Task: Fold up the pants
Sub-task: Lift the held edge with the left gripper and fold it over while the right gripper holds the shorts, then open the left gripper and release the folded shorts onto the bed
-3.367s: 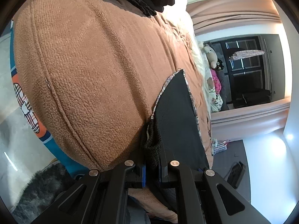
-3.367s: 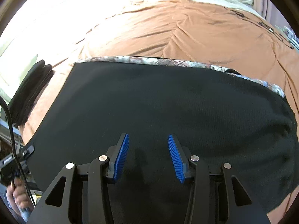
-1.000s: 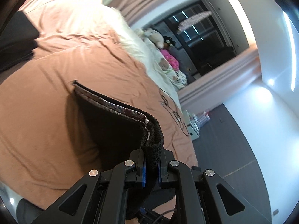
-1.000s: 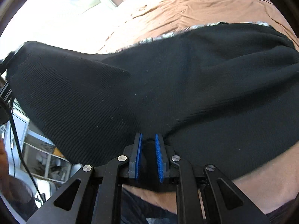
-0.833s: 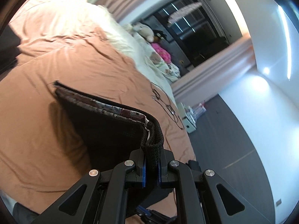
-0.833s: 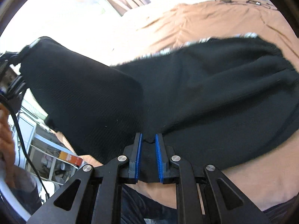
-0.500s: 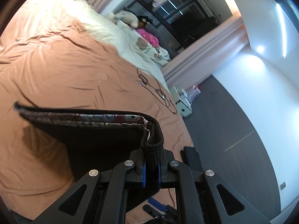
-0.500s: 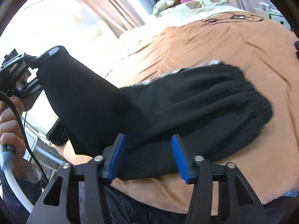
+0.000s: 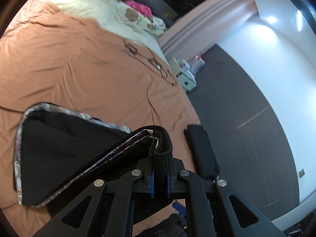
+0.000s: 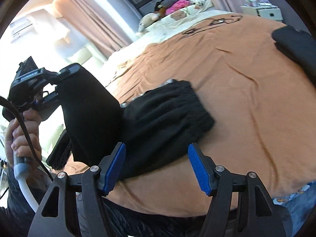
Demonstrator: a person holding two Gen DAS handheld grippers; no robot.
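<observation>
Left gripper [image 9: 160,179]: pinches the black pants [image 10: 158,116] cuff, lifting it to fold over
Right gripper [image 10: 156,167]: wide open, empty, above the orange blanket [image 10: 246,90]

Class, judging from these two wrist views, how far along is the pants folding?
Done: the waistband half of the black pants lies flat on the brown bedspread. In hand: the left gripper holds the cuff end raised, jaws shut on it. Left: lay that end over; the right gripper is open, holding nothing.

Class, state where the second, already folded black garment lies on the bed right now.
The folded black garment lies at the blanket's edge, right of the left gripper; in the right wrist view it is upper right.
</observation>
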